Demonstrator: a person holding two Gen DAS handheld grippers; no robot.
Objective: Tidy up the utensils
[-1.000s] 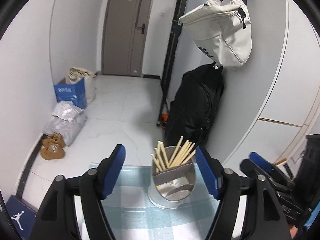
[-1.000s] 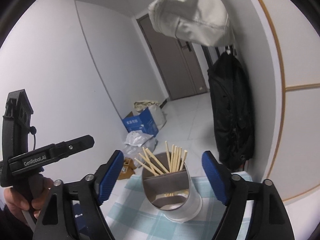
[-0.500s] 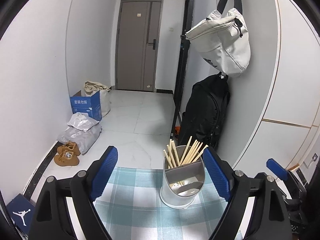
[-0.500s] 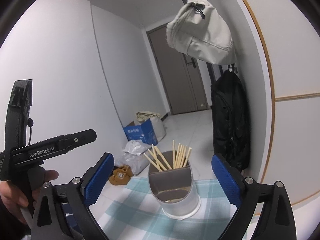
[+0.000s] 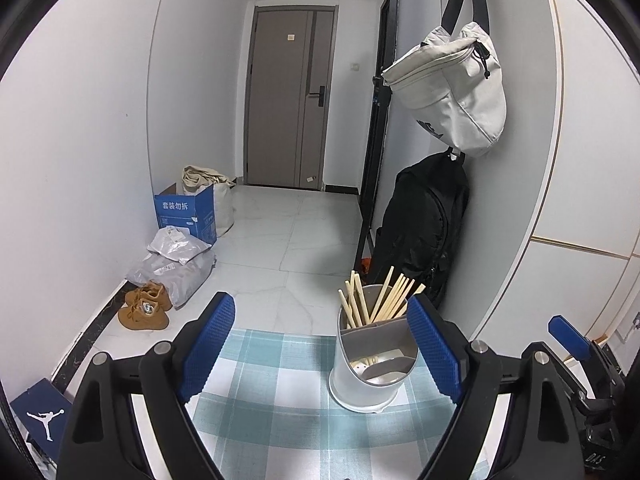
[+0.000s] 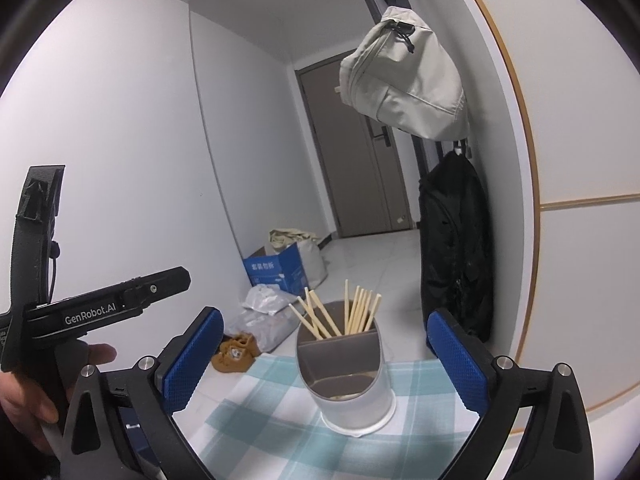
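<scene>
Holder (image 6: 346,376), metal, upright on checked cloth (image 6: 280,420): chopsticks (image 6: 356,312) in rear compartment, front contents unclear. Left gripper (image 5: 320,344) wide open, empty. Right gripper (image 6: 326,356) jaws opening around holder, not touching.

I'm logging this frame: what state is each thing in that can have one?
Utensil holder: upright on the checked cloth.
Chopsticks: standing in its rear compartment, fanned out.
Left tool: open, empty.
Right tool: opening, pads clear of the holder.
Door: closed.
Beige bag: hanging, zipped.
Black backpack: hanging below it.
</scene>
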